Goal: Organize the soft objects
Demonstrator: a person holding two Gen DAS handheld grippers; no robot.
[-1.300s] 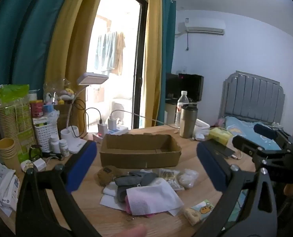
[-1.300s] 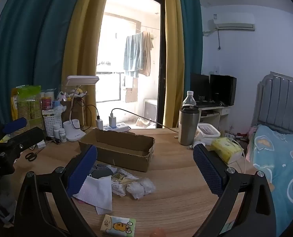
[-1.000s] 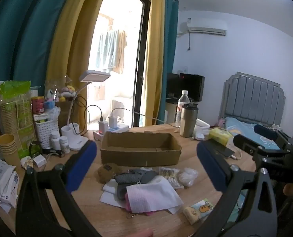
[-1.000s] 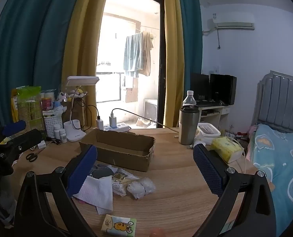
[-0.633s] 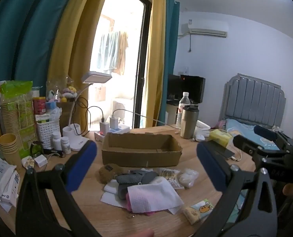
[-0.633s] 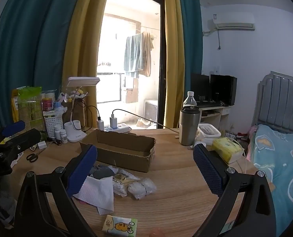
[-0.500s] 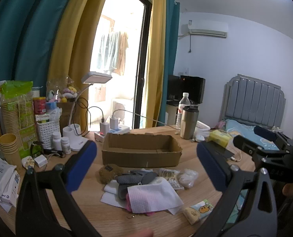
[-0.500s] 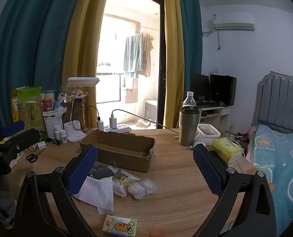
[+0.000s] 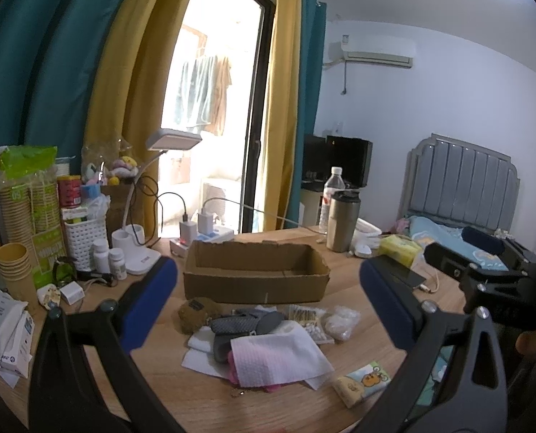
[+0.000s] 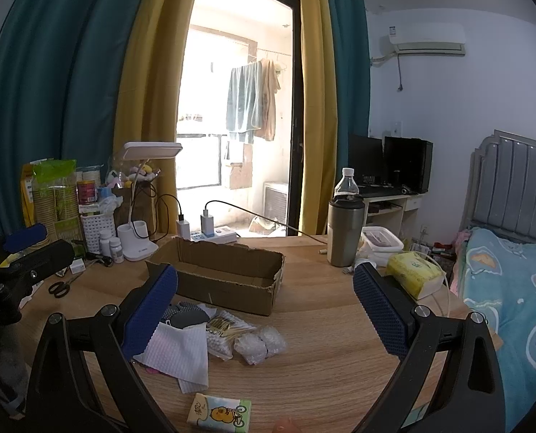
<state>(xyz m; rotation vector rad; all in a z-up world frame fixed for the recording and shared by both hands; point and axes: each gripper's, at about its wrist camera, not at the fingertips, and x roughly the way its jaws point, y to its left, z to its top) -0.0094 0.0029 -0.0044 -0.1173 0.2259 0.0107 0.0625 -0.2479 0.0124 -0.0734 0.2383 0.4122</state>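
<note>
Left wrist view: you are holding the left gripper (image 9: 268, 303) above the round wooden table (image 9: 167, 397), its blue-padded fingers (image 9: 147, 303) spread wide apart with nothing between them. Straight ahead, the open brown cardboard box (image 9: 255, 276) is sitting with nothing visible inside. Just in front of the box a heap of soft things is lying: a white textured paper towel (image 9: 279, 359) is draping over a pink cloth, touching grey fabric pieces (image 9: 246, 324), with a brown plush lump (image 9: 196, 314) at the heap's left end and a clear bag of cotton swabs (image 9: 309, 319) at its right. Nearer you, a small tissue packet with a cartoon print (image 9: 361, 384) is lying apart from the heap.

From the right wrist view, you are keeping the right gripper (image 10: 264, 314) over the table too, its blue fingers (image 10: 379, 314) likewise wide apart and empty. The steel travel mug (image 10: 343, 232) and yellow tissue pack (image 10: 414, 270) are standing well to the right of the box.
</note>
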